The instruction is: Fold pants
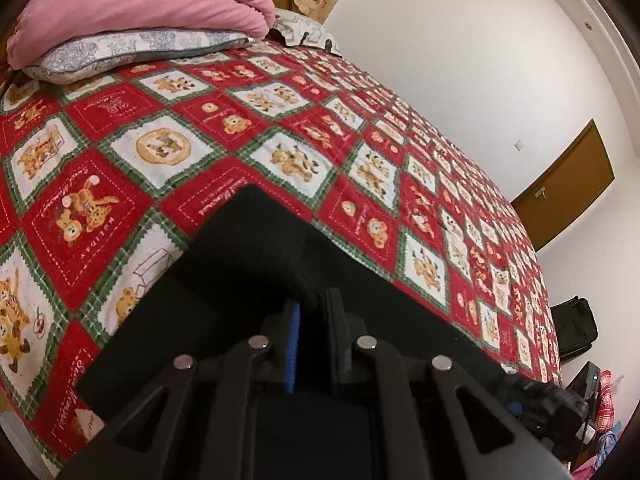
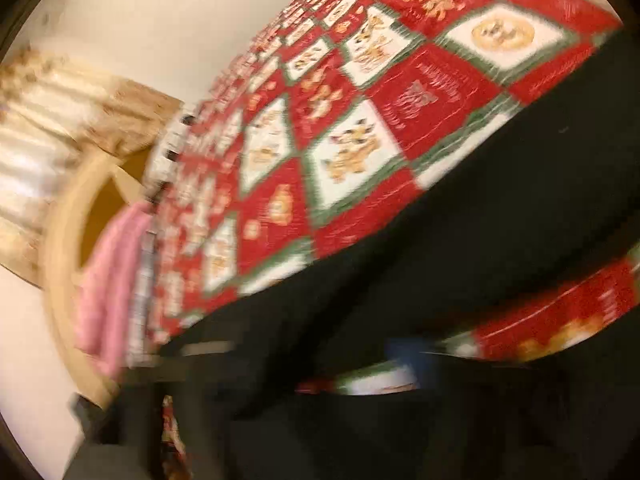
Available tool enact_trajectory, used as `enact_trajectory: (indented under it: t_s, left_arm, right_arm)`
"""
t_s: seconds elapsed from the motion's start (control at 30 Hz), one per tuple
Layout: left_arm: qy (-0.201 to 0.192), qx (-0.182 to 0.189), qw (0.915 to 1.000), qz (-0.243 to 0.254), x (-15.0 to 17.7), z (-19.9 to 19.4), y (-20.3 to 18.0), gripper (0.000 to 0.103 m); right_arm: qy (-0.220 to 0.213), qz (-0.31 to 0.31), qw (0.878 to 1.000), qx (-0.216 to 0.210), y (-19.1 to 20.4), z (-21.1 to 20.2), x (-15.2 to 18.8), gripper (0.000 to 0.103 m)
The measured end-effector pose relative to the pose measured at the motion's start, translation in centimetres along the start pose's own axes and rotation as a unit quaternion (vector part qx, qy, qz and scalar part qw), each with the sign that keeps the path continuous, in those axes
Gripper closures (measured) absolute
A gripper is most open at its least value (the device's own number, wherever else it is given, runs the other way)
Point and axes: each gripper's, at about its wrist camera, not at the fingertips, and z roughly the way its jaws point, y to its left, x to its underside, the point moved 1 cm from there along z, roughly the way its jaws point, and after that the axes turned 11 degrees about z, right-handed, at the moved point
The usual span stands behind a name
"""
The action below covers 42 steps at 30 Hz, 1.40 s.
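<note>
2 views are given. In the left wrist view, black pants (image 1: 240, 264) are spread flat on the bed's teddy-bear quilt (image 1: 280, 128) and pinched by the left gripper (image 1: 316, 344). In the blurred right wrist view, the pants (image 2: 460, 220) are seen lying on the quilt (image 2: 360, 120); the right gripper's state cannot be told.

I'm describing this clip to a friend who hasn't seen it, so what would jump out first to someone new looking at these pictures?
First the red, white and green bear-print quilt covering the bed. On it, nearest the camera, lie the black pants, with the left gripper closed on their fabric. A pink blanket is piled on a pillow at the bed's far left corner; the right wrist view is badly blurred.
</note>
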Motion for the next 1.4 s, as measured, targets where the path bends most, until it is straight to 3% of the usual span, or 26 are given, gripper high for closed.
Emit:
enact_trajectory:
  t_s: [0.13, 0.3, 0.43, 0.63, 0.83, 0.93, 1.03, 1.13, 1.4]
  left_arm:
    - [0.008, -0.002, 1.0, -0.001, 0.1, 0.0, 0.4, 0.09]
    - [-0.01, 0.008, 0.9999, 0.004, 0.0, -2.1, 0.0, 0.09]
    - [-0.027, 0.003, 0.9995, 0.017, 0.2, -4.8, -0.2, 0.09]
    - [-0.024, -0.019, 0.9994, 0.015, 3.2, -7.6, 1.0, 0.09]
    - [0.009, -0.056, 0.9984, -0.005, 6.2, -6.5, 3.3, 0.09]
    - [0.018, -0.041, 0.9987, -0.023, 6.4, -5.7, 4.0, 0.09]
    - [0.015, -0.014, 0.9998, -0.006, 5.6, -5.0, 3.3, 0.089]
    - [0.014, -0.013, 0.9998, 0.006, 4.4, -3.4, 3.1, 0.089]
    - [0.013, 0.027, 0.9976, -0.062, 2.7, -0.7, 3.8, 0.086]
  right_arm:
    - [0.033, 0.039, 0.998, -0.039, -2.9, -0.1, -0.9, 0.092]
    - [0.009, -0.03, 0.997, -0.07, -1.7, -4.2, 1.0, 0.092]
    - [0.025, -0.045, 0.994, -0.095, -2.2, -7.2, 3.1, 0.092]
    - [0.049, -0.089, 0.99, -0.093, -3.6, -9.5, 8.5, 0.092]
    - [0.063, -0.104, 0.99, -0.073, -5.9, -8.0, 11.4, 0.092]
    - [0.066, -0.09, 0.99, -0.086, -6.7, -7.3, 11.1, 0.092]
    - [0.059, -0.09, 0.989, -0.099, -6.4, -7.6, 10.9, 0.092]
    - [0.056, -0.101, 0.989, -0.091, -5.9, -7.7, 10.9, 0.091]
    - [0.069, -0.084, 0.99, -0.088, -6.2, -7.1, 10.7, 0.091]
